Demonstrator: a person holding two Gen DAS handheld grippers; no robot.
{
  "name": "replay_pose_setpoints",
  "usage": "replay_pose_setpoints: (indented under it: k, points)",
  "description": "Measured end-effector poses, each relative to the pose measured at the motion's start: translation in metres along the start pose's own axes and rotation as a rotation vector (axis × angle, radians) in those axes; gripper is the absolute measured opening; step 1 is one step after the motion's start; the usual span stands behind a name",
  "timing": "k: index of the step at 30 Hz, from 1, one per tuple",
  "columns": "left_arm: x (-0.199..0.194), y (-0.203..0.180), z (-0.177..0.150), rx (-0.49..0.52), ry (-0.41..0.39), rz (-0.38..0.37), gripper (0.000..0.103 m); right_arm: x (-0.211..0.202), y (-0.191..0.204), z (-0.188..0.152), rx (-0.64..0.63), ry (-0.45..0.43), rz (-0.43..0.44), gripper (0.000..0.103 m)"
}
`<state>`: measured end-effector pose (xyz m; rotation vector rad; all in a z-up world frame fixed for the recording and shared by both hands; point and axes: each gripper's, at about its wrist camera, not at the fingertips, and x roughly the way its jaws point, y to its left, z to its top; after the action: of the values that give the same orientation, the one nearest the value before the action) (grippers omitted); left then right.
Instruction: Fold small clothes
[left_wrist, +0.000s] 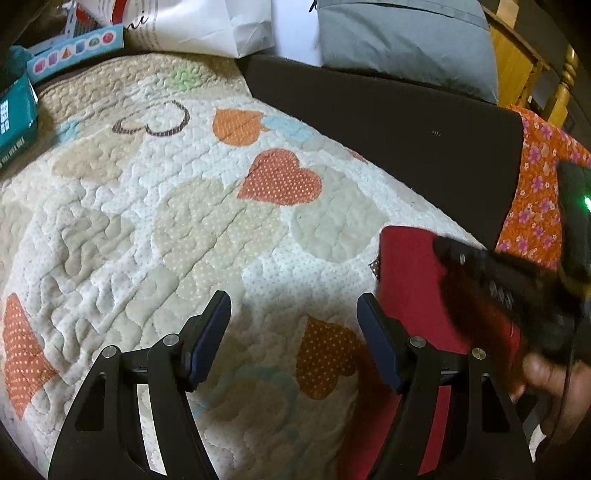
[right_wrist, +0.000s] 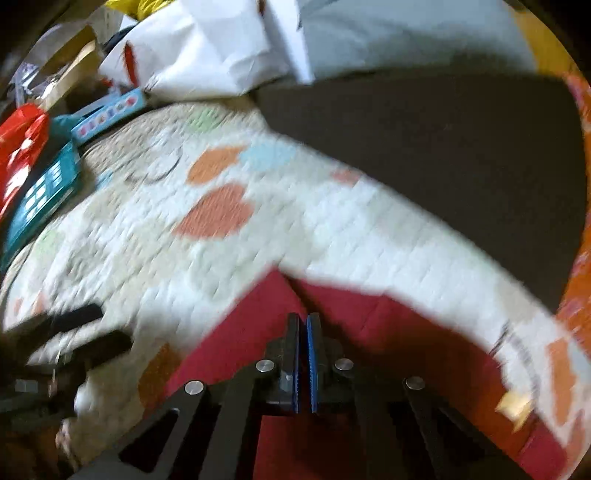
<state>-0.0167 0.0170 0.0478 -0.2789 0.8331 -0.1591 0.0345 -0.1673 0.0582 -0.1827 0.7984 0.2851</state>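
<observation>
The right gripper (right_wrist: 303, 325) has its blue pads pressed together over the red garment (right_wrist: 240, 332), though blur hides whether any cloth is caught between them. The left gripper (left_wrist: 293, 306) is spread wide above the heart-patterned quilt (left_wrist: 166, 221), just left of that garment (left_wrist: 410, 280). The red cloth lies flat on the quilt's near right part, its long axis running from the near edge away toward the dark panel (left_wrist: 388, 122); its far end forms a point in the right wrist view.

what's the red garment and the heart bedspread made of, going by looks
Red garment: looks like a matte woven or knit cloth, plain, no sheen; blur hides the weave. Heart bedspread: quilted cotton-like fabric, puffy stitched channels, dotted appliqué hearts, matte.
</observation>
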Motion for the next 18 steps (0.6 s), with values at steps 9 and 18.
replay_pose_setpoints:
  k: [9,18]
  points:
    - [-0.004,-0.012,-0.002,0.067,-0.027,0.009,0.072,0.002,-0.013,-0.019,0.154,0.043,0.029,0.011]
    - [-0.021,-0.033,-0.002,0.146,-0.126,-0.014,0.072,-0.141,-0.121,-0.136,0.324,0.048,-0.485,0.048]
